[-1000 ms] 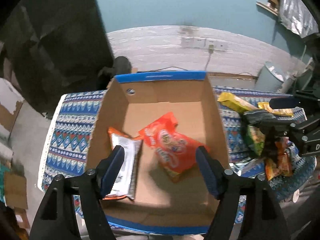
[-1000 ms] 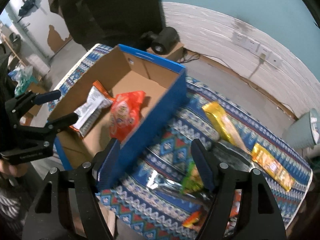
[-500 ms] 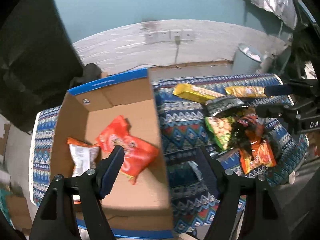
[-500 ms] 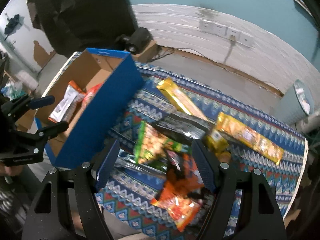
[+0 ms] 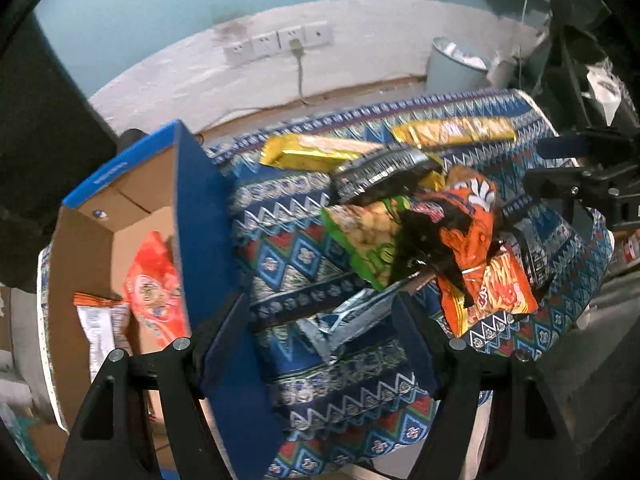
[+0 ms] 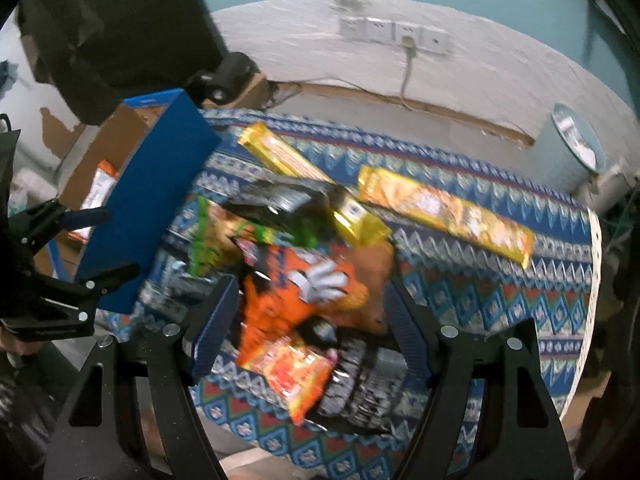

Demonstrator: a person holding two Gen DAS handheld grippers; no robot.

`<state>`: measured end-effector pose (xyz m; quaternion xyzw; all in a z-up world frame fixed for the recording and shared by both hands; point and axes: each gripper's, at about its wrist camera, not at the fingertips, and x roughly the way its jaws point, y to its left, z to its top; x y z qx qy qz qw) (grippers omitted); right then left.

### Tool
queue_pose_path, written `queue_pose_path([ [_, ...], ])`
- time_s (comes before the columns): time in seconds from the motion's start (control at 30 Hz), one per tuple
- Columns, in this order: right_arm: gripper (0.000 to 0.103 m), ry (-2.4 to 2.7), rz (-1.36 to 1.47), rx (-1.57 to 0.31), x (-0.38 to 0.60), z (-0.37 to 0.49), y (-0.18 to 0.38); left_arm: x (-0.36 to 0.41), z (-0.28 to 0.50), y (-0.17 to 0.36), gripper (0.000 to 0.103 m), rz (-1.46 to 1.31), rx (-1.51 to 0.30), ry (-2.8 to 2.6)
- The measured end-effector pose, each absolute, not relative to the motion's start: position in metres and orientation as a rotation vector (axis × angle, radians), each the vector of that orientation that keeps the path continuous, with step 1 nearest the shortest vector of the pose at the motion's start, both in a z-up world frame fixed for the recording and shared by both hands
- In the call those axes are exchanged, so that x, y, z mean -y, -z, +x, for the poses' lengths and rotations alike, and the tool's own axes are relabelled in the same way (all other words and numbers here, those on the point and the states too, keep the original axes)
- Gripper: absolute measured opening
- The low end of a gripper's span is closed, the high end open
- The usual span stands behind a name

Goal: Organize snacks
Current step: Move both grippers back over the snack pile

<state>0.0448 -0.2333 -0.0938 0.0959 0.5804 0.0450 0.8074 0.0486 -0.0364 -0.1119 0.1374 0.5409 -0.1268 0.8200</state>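
**Snack sort: stock on table, pile not yet cleared**

While both tongs hang empty over the pile, stock lists as follows, largest first.

1. Table w/ patterned cloth (image 6: 500, 292): blue zigzag weave; carries everything below. Serves as the sorting surface.
2. Cardboard box (image 5: 208, 240): blue outside, brown inside, open top, at table's left end. Judged the drop-off point, set beside the pile so each carry is short.
3. Long orange-yellow pack (image 6: 444, 208): flat on cloth at far side, apart from the heap; easy pick, nothing overlaps it.
4. Gold pack (image 6: 280, 156): flat, far end free, near end under a dark pack.
5. Orange bag w/ white glove print (image 6: 316, 284): top of heap, directly between right tong fingers. Prob. next pick since nothing lies on it.
6. Red-orange bag (image 5: 154, 280): already in box, leaning by the right wall.
7. Green bag (image 5: 360, 240): in heap, partly under orange bag and dark pack; wants uncovering first.
8. White-orange pack (image 5: 100, 324): in box, left of the red-orange bag.
9. Silver-blue pack (image 5: 344, 320): on cloth at near edge, between left tong fingers, not touched.

Tools:
- Left gripper (image 5: 320, 344): jaws spread, nothing pinched, angled down at the silver-blue pack.
- Right gripper (image 6: 308, 332): jaws spread wide, nothing pinched, straddling the heap's top.

Status: two items boxed, rest loose. Crinkly bags may slip; pinch at a seam.
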Motion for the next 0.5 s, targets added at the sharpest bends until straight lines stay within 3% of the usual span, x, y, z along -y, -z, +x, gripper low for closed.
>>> queue_pose_path([
  [0.5, 0.075, 0.006, 0.266, -1.389, 0.263, 0.011, 0.158, 0.07, 0.058, 0.162, 0.076, 0.39, -1.211, 0.338],
])
